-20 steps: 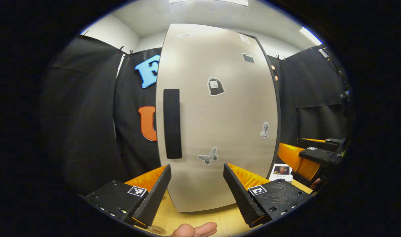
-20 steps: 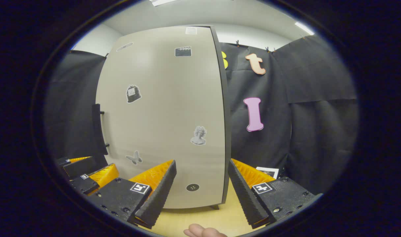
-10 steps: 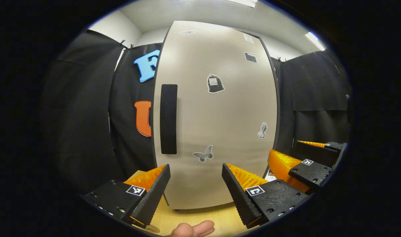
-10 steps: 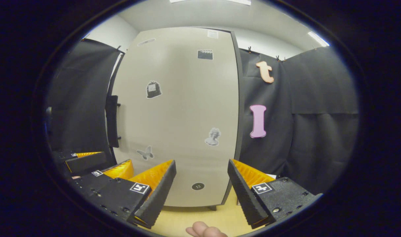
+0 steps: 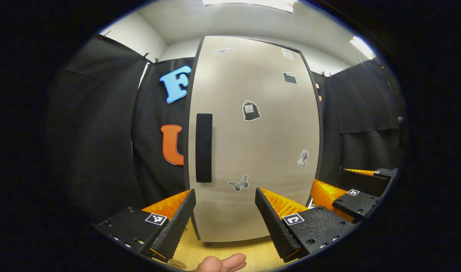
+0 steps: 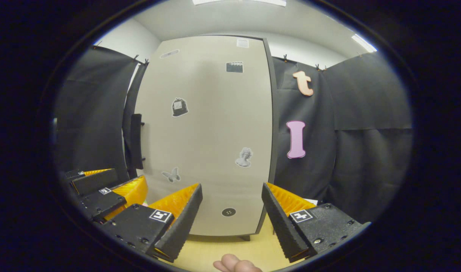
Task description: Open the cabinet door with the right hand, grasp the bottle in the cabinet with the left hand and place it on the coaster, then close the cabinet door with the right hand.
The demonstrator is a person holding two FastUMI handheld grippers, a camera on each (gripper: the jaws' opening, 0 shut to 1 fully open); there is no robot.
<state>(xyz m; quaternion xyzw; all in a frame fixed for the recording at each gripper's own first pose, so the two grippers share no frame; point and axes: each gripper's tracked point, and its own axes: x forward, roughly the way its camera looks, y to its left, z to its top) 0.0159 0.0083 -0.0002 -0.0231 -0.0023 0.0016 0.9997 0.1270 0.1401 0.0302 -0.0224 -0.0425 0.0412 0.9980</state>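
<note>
Both cameras have backed off a little from a second ago: cabinet sits slightly smaller and lower, and the photo card by the cabinet's right foot is now mostly hidden behind the claws.

Left gripper view: tall beige flat-front cabinet door (image 5: 253, 139) is closed, flush to its dark frame, standing on the light wood surface (image 5: 230, 251). Long black vertical bar handle (image 5: 204, 148) sits on the door's left edge. Left claw (image 5: 225, 215) is wide open, holds nothing, touches nothing; door shows through the gap. Right claw (image 5: 328, 190) is just beside it on the right, also off the door.

Right gripper view: same door (image 6: 211, 124), handle (image 6: 136, 141) seen edge-on at far left. Right claw (image 6: 232, 217) is spread wide and empty, aimed at the lower door panel, not at the handle. Left claw (image 6: 113, 189) is at lower left.

Bottle and coaster: can't see either, so a shut door fits both bottle inside and bottle already out.

Risks: handle is on the left side, so a right-claw reach crosses the left claw, giving a collision chance. Thin bar seen edge-on makes a misaligned pinch likely to slip off.
</note>
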